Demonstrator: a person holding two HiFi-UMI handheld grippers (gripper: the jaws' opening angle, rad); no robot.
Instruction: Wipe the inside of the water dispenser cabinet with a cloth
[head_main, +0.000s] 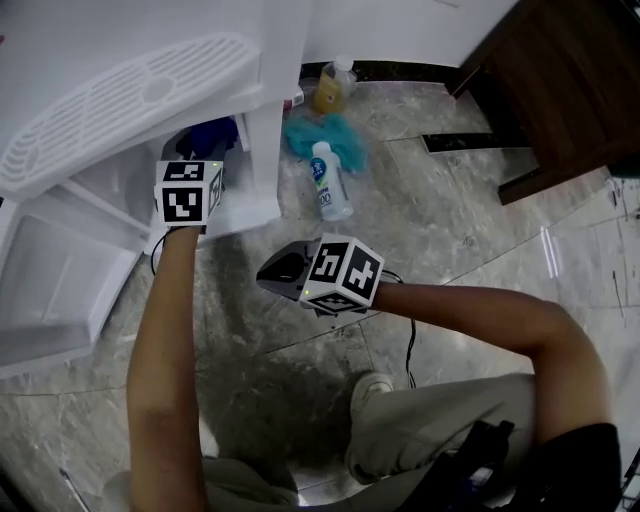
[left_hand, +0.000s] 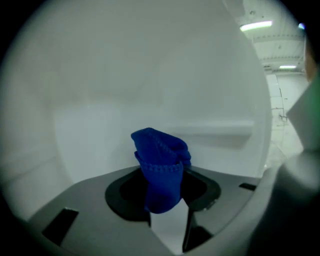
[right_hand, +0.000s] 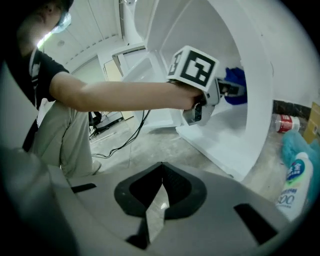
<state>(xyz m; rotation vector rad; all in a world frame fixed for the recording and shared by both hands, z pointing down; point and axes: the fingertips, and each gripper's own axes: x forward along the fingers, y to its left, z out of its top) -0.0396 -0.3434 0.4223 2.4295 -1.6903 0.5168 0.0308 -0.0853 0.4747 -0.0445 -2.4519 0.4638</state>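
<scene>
Blue cloth (left_hand: 159, 160) is clamped between the jaws of our left gripper (left_hand: 165, 197) inside the white cabinet (left_hand: 125, 75); we find our right gripper (right_hand: 161, 172) fully closed, outside it.

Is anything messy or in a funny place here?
A teal cloth lies crumpled on the floor beside the white cabinet, with a white bottle by it. Nothing looks spilled or broken.
</scene>
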